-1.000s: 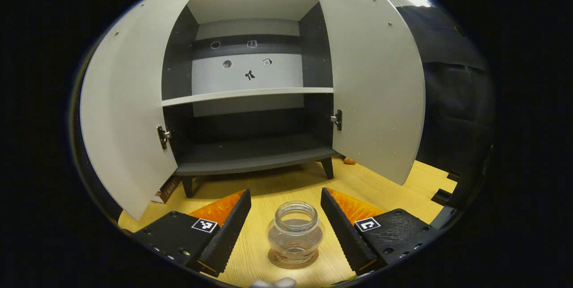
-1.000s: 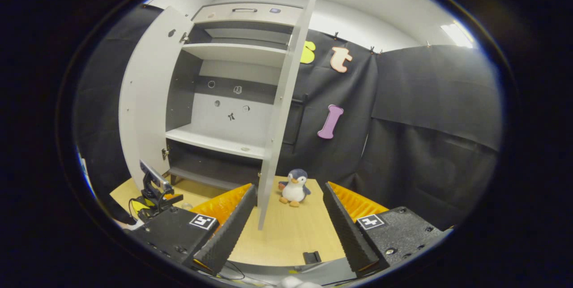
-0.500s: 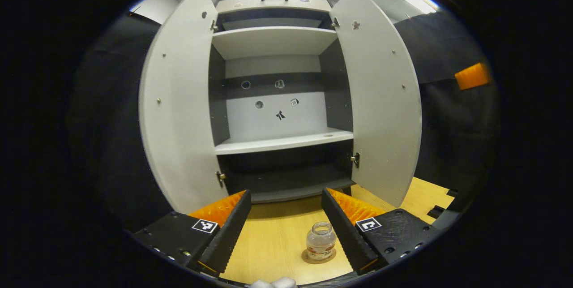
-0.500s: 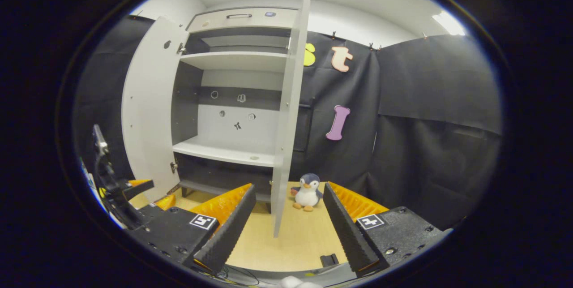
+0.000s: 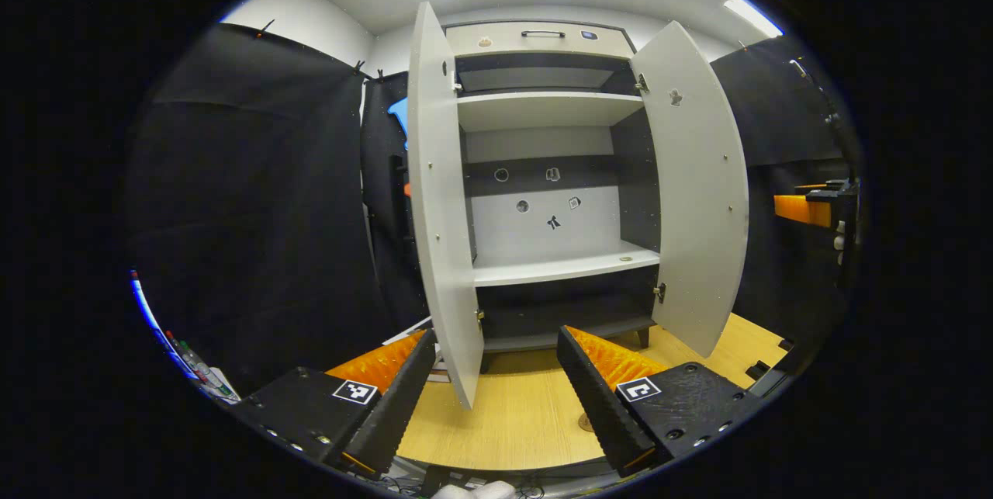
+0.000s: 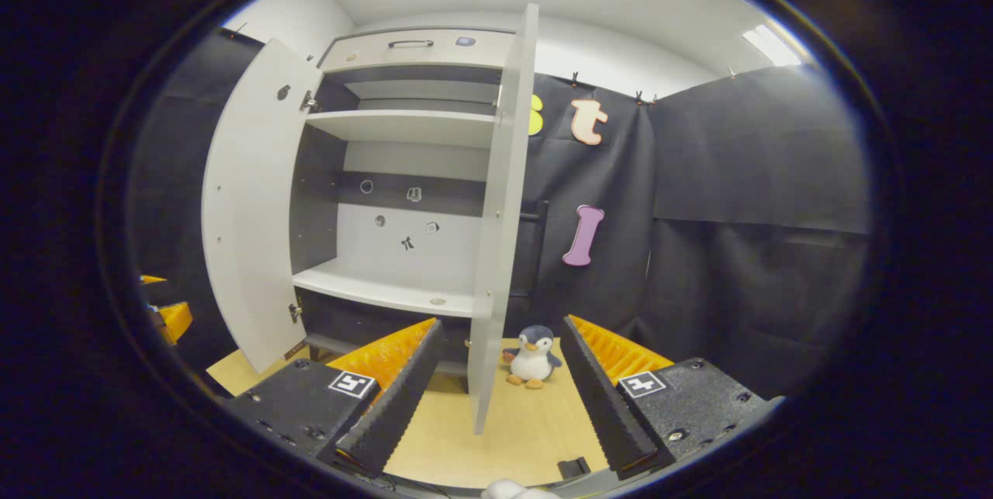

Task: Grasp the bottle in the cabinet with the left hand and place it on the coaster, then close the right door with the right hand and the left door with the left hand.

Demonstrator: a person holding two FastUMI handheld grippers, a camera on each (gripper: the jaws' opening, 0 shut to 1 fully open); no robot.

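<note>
The grey cabinet [image 5: 558, 196] stands on the table with both doors open. In the left gripper view its left door [image 5: 442, 251] is nearly edge-on and its right door [image 5: 698, 196] swings wide. My left gripper [image 5: 495, 334] is open and holds nothing. A sliver of the brown coaster [image 5: 584, 423] shows beside its right finger, which hides the bottle. In the right gripper view my right gripper [image 6: 500, 323] is open, with the right door [image 6: 496, 251] edge-on straight ahead between its fingers and the left door [image 6: 248, 227] farther left.
A penguin toy [image 6: 531, 355] stands on the wooden table [image 6: 527, 421] just right of the right door. A small round thing [image 6: 438, 301] lies on the middle shelf. Part of the other gripper [image 5: 807, 208] shows at the far right of the left gripper view.
My left gripper has drawn back and swung left from the bottle on the coaster, which slid behind its right finger. In the right gripper view the other gripper moved off toward the left edge.
</note>
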